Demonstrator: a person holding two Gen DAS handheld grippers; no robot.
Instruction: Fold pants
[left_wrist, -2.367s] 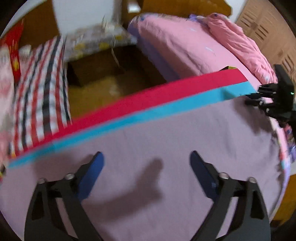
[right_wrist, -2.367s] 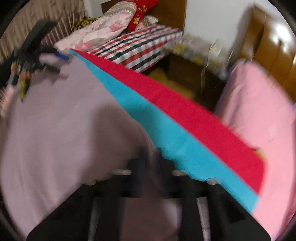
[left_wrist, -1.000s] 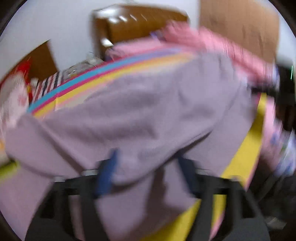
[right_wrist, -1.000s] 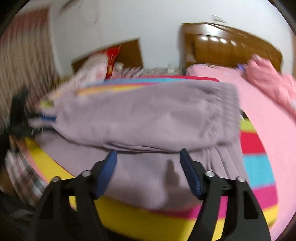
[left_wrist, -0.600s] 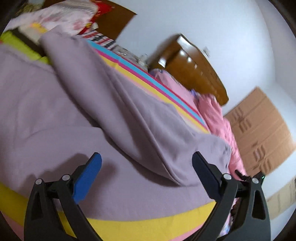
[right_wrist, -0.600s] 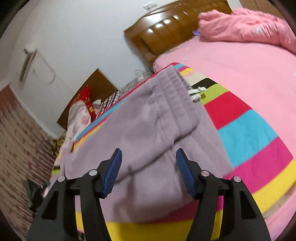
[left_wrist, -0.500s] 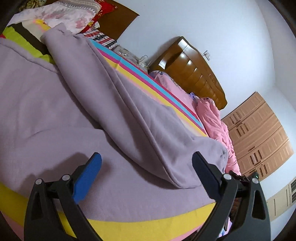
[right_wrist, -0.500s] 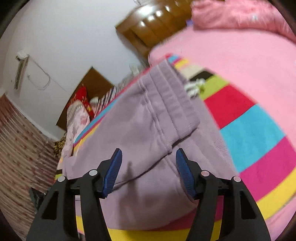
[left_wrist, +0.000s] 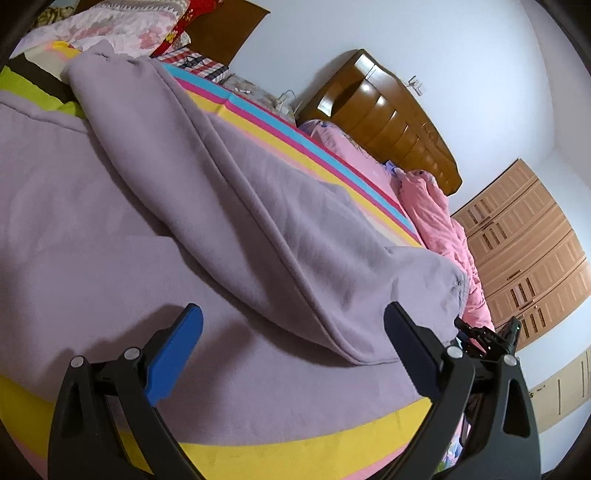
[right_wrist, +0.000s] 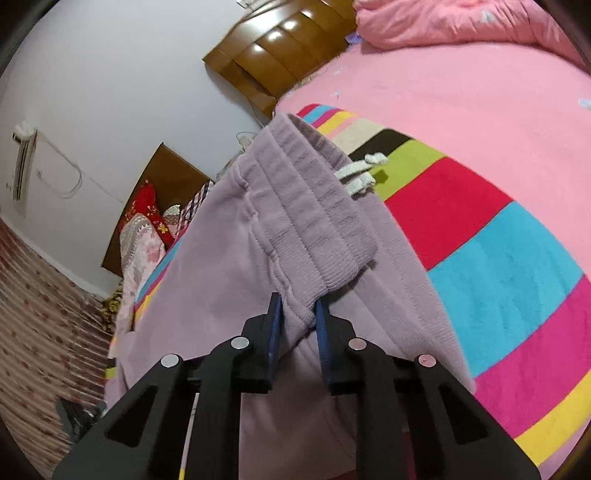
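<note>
Lilac sweatpants (left_wrist: 221, 206) lie folded lengthwise on a striped blanket (left_wrist: 288, 446), one leg lapped over the other. My left gripper (left_wrist: 293, 332) stands wide open just above the lower layer, near the upper leg's edge, with nothing pinched. In the right wrist view the ribbed waistband (right_wrist: 310, 218) with its white drawstring (right_wrist: 358, 173) runs away from me. My right gripper (right_wrist: 297, 314) is closing, and its blue pads squeeze the near corner of the waistband. The right gripper also shows small at the left view's right edge (left_wrist: 487, 339).
The blanket (right_wrist: 498, 258) covers a bed with a pink sheet (right_wrist: 461, 92) and a bunched pink quilt (left_wrist: 439, 221). Wooden headboards (left_wrist: 388, 122) and pillows (left_wrist: 110, 29) stand at the far side. A wooden wardrobe (left_wrist: 524, 251) rises at the right.
The right gripper's jaws have closed from well apart onto the waistband corner. The left gripper stays wide open and has barely shifted over the last half second.
</note>
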